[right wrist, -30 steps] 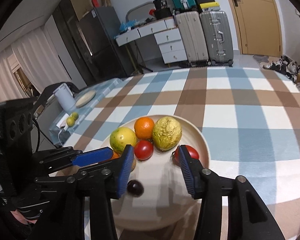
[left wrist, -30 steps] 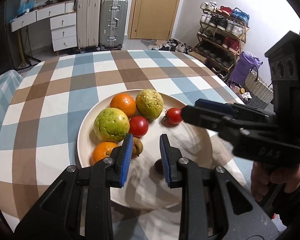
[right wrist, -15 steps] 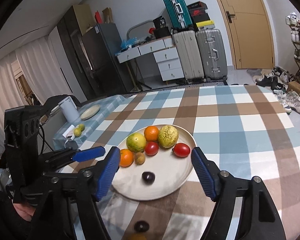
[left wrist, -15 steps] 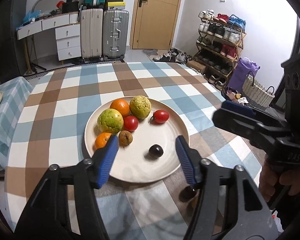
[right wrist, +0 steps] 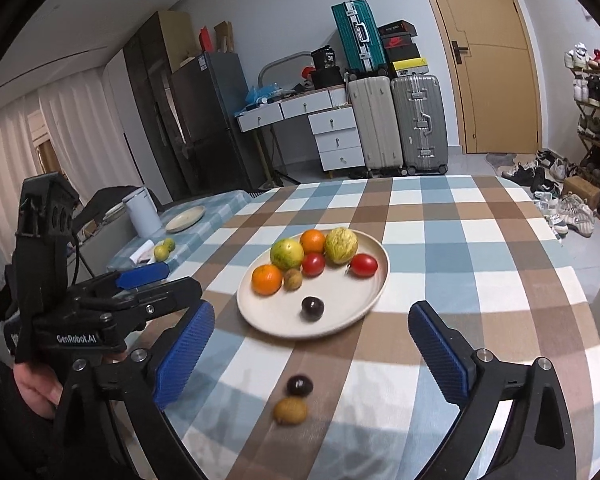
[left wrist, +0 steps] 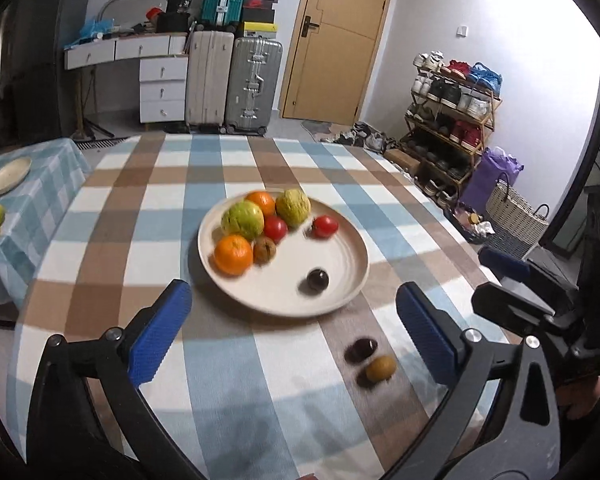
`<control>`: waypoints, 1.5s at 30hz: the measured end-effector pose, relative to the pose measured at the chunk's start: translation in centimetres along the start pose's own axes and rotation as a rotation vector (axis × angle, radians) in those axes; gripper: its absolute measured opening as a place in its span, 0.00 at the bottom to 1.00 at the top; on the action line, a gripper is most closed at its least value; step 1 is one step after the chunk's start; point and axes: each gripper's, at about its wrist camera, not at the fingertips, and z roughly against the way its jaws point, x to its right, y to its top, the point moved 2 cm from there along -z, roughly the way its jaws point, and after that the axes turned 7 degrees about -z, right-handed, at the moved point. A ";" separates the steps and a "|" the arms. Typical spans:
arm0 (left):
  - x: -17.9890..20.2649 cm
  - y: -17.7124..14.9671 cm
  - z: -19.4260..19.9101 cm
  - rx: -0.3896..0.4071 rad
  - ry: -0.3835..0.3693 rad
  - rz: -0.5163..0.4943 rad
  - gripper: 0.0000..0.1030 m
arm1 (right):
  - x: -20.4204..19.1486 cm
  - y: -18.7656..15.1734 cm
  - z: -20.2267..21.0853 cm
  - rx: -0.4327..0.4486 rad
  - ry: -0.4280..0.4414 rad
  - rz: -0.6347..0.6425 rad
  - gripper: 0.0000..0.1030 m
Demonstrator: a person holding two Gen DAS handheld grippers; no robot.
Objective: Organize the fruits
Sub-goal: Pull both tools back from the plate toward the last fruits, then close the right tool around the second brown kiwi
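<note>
From the left wrist, the left tongs (left wrist: pixel 292 328) stand wide apart, having just been opening, nothing between them; the plate (left wrist: pixel 340 300) of fruit sits mid-desk, a dark fruit (left wrist: pixel 361 350) and a brown fruit (left wrist: pixel 381 368) loose near the desk's near edge; a shoe rack (left wrist: pixel 452 128) shows in full. From the right wrist, the right tongs (right wrist: pixel 312 356), likewise just opened and empty, and the other tool reads "GenRobot.AI" (right wrist: pixel 76 338); a white kettle (right wrist: pixel 142 216) appears.
</note>
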 end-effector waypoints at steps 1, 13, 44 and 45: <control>0.1 -0.7 0.2 -0.006 -0.001 0.001 0.99 | -0.2 -0.3 0.2 0.001 -0.001 0.007 0.98; -0.1 -6.9 0.6 -0.089 -0.004 0.044 0.99 | -0.5 -4.7 0.1 -0.091 -0.003 -0.007 0.99; -1.5 -7.3 -2.4 -0.150 -0.020 0.061 0.99 | 0.1 -8.0 -5.5 -0.281 -0.037 -0.071 0.28; -1.3 -7.2 -2.6 -0.153 -0.024 0.057 0.99 | 0.3 -7.9 -5.2 -0.274 -0.034 -0.081 0.28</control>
